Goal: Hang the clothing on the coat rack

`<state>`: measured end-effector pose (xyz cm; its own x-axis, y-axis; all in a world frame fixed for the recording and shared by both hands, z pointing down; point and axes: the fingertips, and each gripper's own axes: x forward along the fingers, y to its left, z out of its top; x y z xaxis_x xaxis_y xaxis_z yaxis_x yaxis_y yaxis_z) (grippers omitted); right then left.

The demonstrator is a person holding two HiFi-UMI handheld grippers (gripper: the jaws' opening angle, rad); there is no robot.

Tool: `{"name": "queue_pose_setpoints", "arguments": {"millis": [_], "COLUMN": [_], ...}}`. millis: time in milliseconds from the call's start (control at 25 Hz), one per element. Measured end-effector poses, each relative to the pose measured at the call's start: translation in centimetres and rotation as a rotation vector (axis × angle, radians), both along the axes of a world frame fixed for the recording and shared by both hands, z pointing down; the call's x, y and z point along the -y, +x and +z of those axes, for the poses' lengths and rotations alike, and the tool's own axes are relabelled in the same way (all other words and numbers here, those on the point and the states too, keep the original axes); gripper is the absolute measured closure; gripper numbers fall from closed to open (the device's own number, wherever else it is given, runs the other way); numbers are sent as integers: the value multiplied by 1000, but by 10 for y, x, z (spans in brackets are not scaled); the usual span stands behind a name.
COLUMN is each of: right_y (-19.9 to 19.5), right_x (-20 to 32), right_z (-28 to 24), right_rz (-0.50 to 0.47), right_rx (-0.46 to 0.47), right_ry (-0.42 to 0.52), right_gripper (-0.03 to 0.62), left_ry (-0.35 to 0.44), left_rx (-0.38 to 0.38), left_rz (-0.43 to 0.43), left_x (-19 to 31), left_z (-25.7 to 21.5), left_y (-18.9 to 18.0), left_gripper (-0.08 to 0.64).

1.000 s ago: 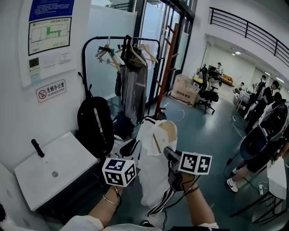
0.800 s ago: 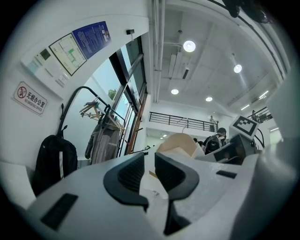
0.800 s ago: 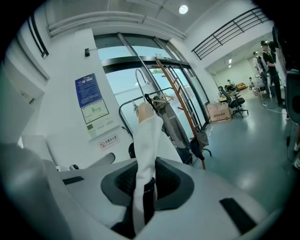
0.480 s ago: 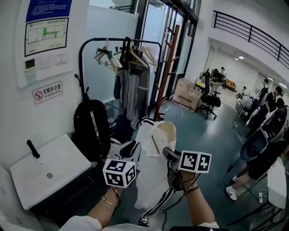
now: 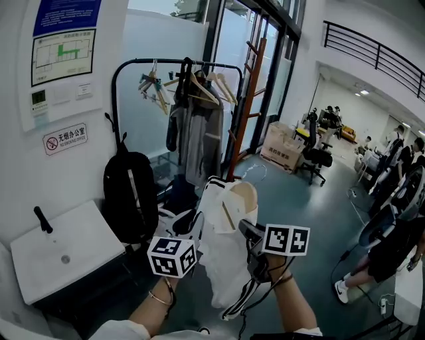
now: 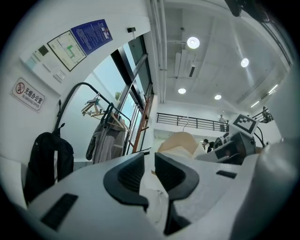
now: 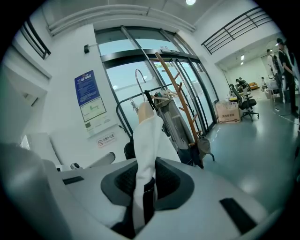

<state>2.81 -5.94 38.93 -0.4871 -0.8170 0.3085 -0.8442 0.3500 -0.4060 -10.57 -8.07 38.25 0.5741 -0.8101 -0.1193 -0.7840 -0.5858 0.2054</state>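
**Garment on hanger, gripped at both sides, apart from the rack**

1. Writing. A white wall sign (image 5: pixel 64 138) carries a red no-smoking symbol and the characters 无烟办公室. Above it hang a blue notice (image 5: pixel 66 13) and a floor plan (image 5: pixel 63 53); their print is too small to read. The print on the cardboard box (image 5: pixel 284 147) is also illegible. Each of my grippers carries a marker cube (image 5: pixel 172 255) with black-and-white square patterns.

2. Task item. The garment (image 5: pixel 226 265) is thin white cloth with black stripes at its edges. It sits on a broad, rounded hanger (image 5: pixel 242 196) of pale wood with a bright metal hook (image 7: pixel 137 75). It hangs in the air between my two grippers, in front of the racks and well apart from them.

3. Fingers. My right gripper (image 7: pixel 145 180) has its ribbed black fingers closed narrowly on a fold of the white cloth. My left gripper (image 6: pixel 149 171) shows a narrow gap with wrinkled white cloth clamped low in it.

4. Surroundings. The coat rack (image 5: pixel 251 93) is a reddish wooden pole with angled pegs. Beside it, a black tubular rail (image 5: pixel 179 63) holds wooden hangers and a grey coat (image 5: pixel 199 139). A black backpack (image 5: pixel 129 196) hangs at the rail's left post.
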Motion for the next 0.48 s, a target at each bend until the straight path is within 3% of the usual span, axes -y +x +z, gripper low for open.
{"name": "queue_pose_setpoints", "arguments": {"millis": [480], "right_y": [48], "right_x": [45], "right_z": [-5], "right_rz": [-71], "right_rx": [-16], "right_ry": [7], "right_gripper": [520], "left_ry": [-8], "left_rx": [-4], "left_rz": [-40], "left_x": [44], "left_z": [1], "left_y": [51], "left_gripper": [485]}}
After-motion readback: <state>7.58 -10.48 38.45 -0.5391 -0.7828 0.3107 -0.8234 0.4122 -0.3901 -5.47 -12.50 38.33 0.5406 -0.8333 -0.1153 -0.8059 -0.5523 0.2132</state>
